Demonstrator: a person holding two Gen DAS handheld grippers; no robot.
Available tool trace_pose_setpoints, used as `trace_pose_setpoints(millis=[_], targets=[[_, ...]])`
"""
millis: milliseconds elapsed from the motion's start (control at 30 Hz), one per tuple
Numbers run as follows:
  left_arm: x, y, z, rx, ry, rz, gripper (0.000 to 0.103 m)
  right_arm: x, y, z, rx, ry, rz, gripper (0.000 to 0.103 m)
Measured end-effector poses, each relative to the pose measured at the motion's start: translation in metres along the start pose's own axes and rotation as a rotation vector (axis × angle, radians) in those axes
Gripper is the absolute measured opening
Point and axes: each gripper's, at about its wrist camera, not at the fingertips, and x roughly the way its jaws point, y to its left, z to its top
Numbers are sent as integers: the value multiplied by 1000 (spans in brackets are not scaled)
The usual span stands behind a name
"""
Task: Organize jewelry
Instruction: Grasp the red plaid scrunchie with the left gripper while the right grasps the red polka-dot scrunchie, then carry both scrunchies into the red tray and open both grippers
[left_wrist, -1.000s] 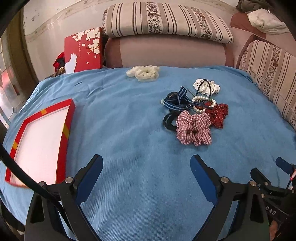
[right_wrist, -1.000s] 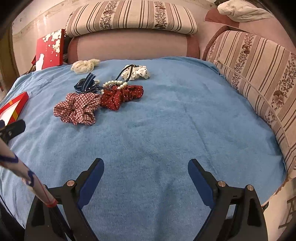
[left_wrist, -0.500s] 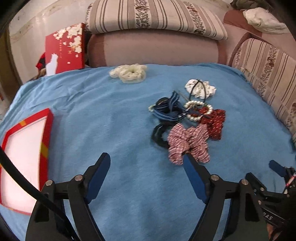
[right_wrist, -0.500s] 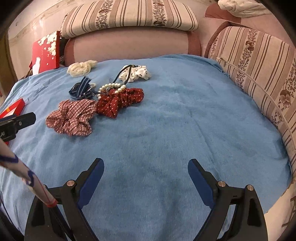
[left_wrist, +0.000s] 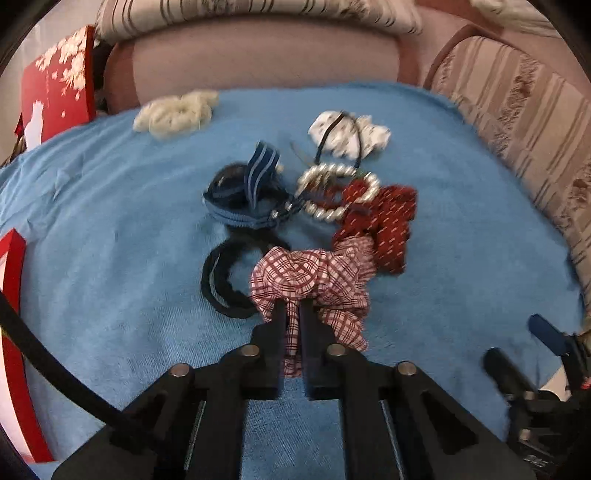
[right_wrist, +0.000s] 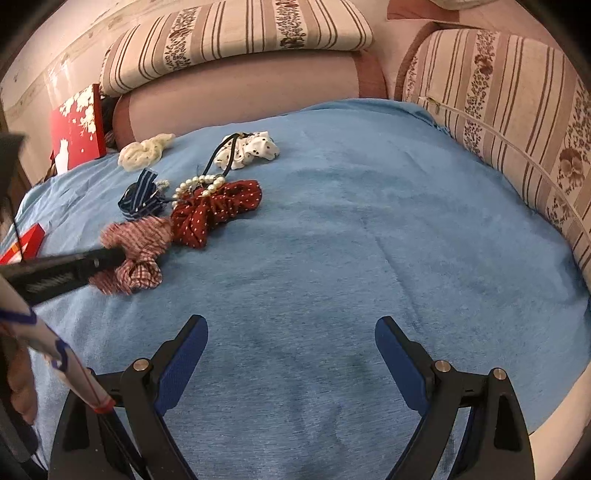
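— Since the left tool (left_wrist: 292, 314) has its fingers pinched on the near edge of the checked scrunchie (left_wrist: 314, 280), where does the red box (left_wrist: 11, 332) lie from it?
— Far left, at the blanket's (left_wrist: 110, 221) edge; the scrunchie's length runs left to right.
— And the right view?
— The right tool (right_wrist: 291, 343) hangs wide open, empty, well right of the scrunchie (right_wrist: 136, 254). The left is nearer.

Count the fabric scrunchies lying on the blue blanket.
4. Checked scrunchie nearest, pinched in the left tool; red dotted scrunchie just beyond it; white dotted scrunchie farther back; cream scrunchie at the far left. Others may hide in the pile.
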Motion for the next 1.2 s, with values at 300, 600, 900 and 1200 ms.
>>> trace_pose_setpoints(millis=[300, 600, 900, 1200], targets=[[-73, 51, -20, -117, -94, -16, 6, 8, 11, 18, 16, 10, 133, 94], [-61, 98, -47, -181, -37, -3, 9, 52, 47, 53, 6, 37, 182, 93], [-38, 109, -50, -216, -34, -44, 49, 95, 51, 70, 82, 122, 196, 52], [-64, 115, -51, -239, -81, -21, 8, 52, 36, 50, 116, 144, 277, 6]])
